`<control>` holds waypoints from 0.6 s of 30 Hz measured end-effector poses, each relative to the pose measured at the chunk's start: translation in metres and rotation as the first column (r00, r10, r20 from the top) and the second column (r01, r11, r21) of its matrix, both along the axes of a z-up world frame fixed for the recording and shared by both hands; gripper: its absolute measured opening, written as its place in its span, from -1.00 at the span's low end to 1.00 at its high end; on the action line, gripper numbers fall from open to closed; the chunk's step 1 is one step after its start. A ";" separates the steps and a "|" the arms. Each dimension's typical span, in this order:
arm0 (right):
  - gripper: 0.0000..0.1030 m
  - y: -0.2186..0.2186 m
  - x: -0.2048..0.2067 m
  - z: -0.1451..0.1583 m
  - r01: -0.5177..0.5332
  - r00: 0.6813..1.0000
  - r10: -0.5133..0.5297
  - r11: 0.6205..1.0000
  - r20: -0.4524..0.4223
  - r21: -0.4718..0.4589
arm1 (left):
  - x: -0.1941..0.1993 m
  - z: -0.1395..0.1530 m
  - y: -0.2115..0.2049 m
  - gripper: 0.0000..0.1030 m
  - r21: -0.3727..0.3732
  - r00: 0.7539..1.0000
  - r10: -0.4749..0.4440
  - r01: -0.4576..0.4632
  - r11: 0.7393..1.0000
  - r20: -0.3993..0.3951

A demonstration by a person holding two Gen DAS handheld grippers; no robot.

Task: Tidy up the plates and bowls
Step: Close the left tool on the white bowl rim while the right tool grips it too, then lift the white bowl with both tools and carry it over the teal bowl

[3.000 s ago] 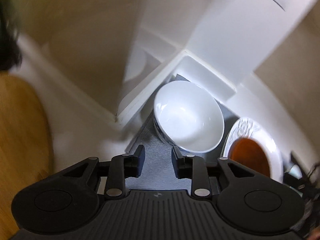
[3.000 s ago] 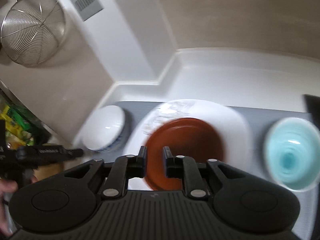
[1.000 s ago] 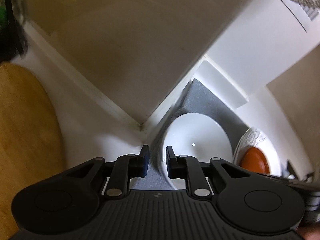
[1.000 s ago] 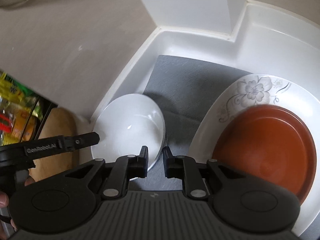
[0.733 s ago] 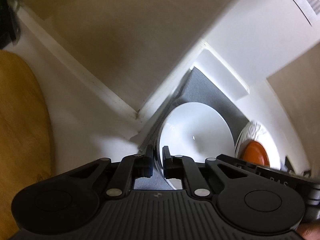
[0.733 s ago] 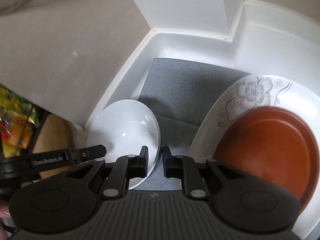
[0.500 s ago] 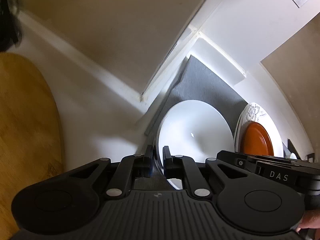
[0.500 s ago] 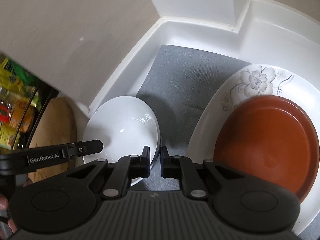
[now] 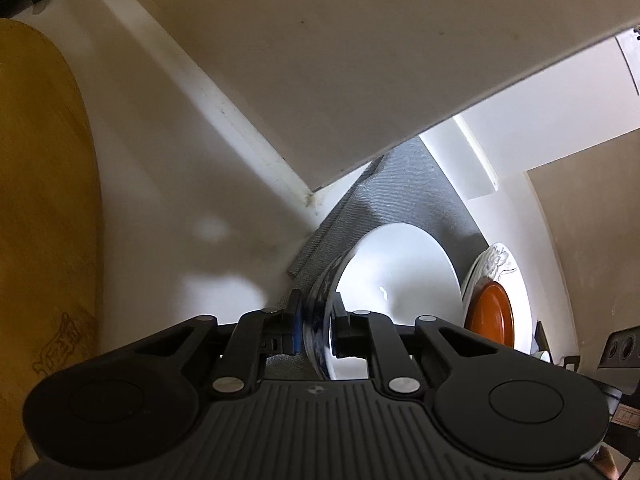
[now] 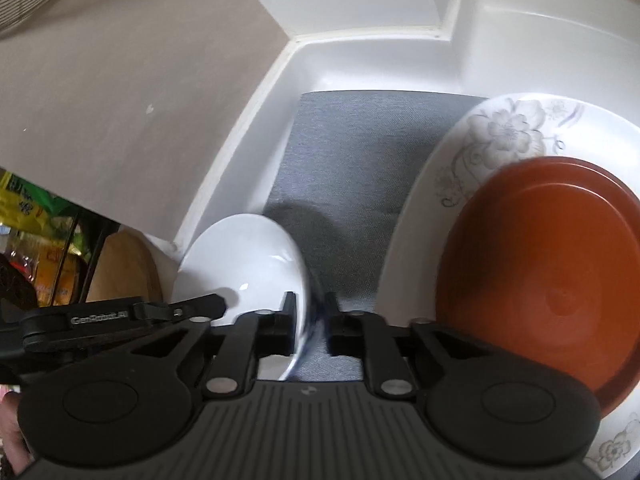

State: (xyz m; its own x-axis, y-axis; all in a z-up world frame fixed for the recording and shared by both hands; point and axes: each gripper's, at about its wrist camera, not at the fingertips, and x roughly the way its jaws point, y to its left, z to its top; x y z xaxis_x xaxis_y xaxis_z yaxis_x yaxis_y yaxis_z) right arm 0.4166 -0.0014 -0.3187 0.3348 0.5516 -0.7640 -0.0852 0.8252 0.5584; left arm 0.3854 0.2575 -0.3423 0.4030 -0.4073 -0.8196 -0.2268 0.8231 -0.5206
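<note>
Both the left gripper (image 9: pixel 316 322) and right gripper (image 10: pixel 309 322) pinch the white bowl (image 9: pixel 396 276) rim (opposite sides), so lift level toward the floral plate (image 10: pixel 508 140) at two o'clock.

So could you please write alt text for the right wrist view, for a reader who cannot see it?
The right hand-held gripper straddles the rim of a white bowl with blue outside pattern, which the left hand-held gripper holds at its other side. To the right, a brown plate lies on a white floral plate, on a grey mat in a white corner.
</note>
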 end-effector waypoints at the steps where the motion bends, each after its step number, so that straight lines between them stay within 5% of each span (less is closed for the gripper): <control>1: -0.78 0.001 -0.002 0.002 -0.004 1.000 0.004 1.000 0.014 -0.007 | 0.001 0.005 -0.002 -0.75 0.014 1.000 -0.004 0.004 1.000 0.008; 12: -0.79 -0.022 -0.022 0.044 0.007 0.995 -0.008 1.000 0.098 0.009 | -0.028 0.049 -0.026 -0.77 0.054 1.000 0.018 -0.019 0.998 0.017; 18: -0.81 -0.062 -0.047 0.057 0.098 0.989 -0.102 0.994 0.111 0.046 | -0.032 0.071 -0.057 -0.77 0.072 0.998 -0.050 0.047 0.996 0.037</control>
